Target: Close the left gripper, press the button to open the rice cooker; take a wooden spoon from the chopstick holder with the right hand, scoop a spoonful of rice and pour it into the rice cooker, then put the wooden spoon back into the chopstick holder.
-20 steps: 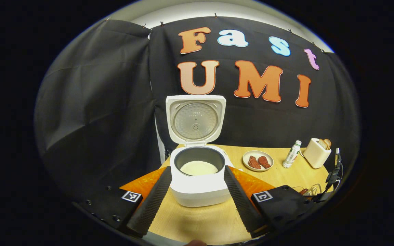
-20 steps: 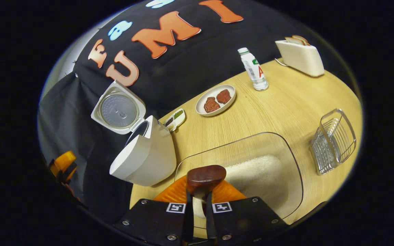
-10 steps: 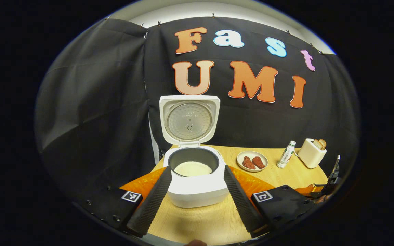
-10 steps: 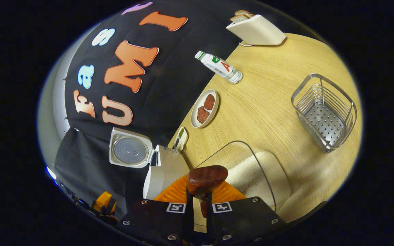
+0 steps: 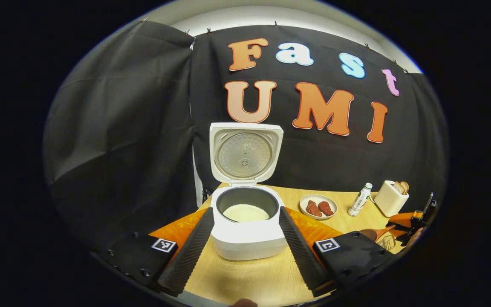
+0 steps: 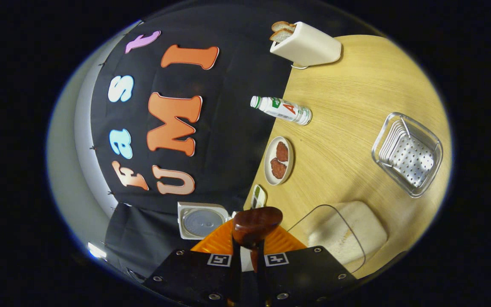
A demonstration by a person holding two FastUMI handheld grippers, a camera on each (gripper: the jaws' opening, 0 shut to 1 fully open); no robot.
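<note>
A: Left tool status?
B: Fingers spread wide, nothing between them. Hovers over the table, facing the rice cooker. Lid up, upright at the back. White rice in the inner pot.
A: Right tool?
B: Fingers narrow, clamped on the wooden spoon handle. Bowl of spoon sticks up ahead of the fingers. Can't tell if rice is on it. View is rolled hard sideways.
A: Chopstick holder?
B: Metal wire basket, on the table well apart from the spoon. Clear rice container lies just past the right tool, rice heaped inside.
A: Other items?
B: Plate w/ two red-brown pieces, bottle, toaster w/ bread. All along the far edge by the cloth wall.
</note>
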